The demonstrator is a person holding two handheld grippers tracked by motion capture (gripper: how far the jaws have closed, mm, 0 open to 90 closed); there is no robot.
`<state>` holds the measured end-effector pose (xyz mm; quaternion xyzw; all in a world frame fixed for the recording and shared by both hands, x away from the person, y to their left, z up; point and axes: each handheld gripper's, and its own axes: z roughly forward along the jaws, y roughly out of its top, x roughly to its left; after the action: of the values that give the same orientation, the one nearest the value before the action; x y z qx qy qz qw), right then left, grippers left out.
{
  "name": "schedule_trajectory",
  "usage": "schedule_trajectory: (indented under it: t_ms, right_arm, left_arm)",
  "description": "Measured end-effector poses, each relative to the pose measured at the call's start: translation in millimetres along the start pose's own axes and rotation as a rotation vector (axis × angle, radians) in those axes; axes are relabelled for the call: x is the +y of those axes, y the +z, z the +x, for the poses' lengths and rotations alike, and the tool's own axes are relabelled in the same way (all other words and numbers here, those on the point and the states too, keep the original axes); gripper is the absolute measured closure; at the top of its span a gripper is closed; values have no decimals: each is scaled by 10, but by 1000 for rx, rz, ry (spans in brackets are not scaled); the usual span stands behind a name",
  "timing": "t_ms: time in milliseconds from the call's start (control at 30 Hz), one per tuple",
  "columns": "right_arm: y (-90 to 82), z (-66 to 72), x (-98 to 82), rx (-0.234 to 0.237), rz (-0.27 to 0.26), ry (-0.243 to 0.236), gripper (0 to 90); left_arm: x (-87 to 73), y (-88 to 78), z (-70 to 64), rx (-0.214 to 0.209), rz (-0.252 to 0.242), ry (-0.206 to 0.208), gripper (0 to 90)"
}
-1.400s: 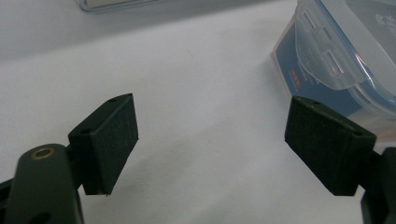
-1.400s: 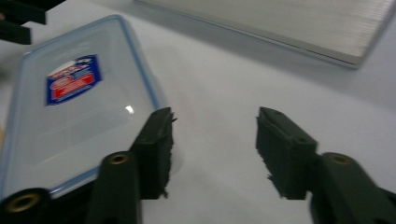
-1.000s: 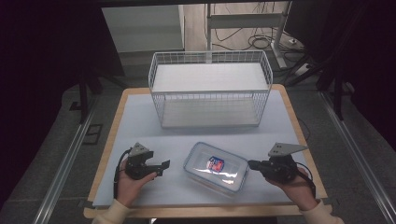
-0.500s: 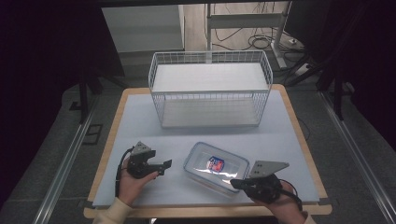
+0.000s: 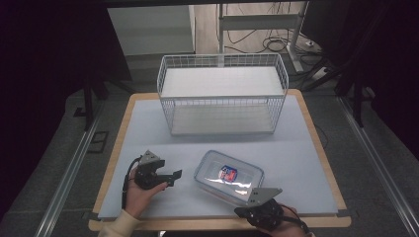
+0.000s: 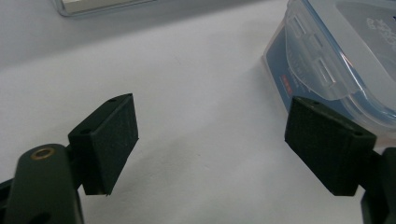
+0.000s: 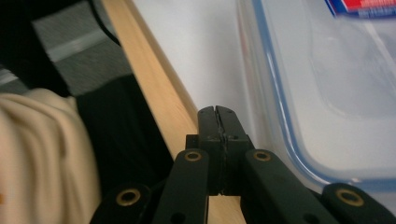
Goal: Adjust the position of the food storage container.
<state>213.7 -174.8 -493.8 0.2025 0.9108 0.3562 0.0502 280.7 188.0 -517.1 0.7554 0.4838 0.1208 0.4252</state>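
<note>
left gripper [image 6: 210,154]: jaws spread, beside clear lidded container [image 5: 229,177] | right gripper [image 7: 218,114]: jaws pressed together, empty, at bench [image 5: 316,133] front edge

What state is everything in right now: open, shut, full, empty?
Left gripper: open, holding nothing.
Right gripper: shut, holding nothing.
Plastic container: lid on, lying flat on the table.
Wire basket: upright, empty.

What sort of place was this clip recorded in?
Probably a lab or recording workspace: a table with a pale mat stands on grey carpet between floor rails, with loose cables behind the wire basket.
</note>
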Motion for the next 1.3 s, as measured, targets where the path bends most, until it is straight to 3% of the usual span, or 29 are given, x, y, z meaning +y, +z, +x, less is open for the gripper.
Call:
schedule_trajectory:
  t_ms: [167,533,1300]
  right_arm:
    - [23,-29,-44,-55,9,-9,900]
    - [-10,-47,-88,-82,9,-15,900]
    - [-221,-466,-209,-203,-37,81,900]
  left_arm:
    - [-4,6,7,0,5,-2,172]
    - [-8,12,12,-3,9,-2,173]
    - [-8,18,15,-4,10,-2,174]
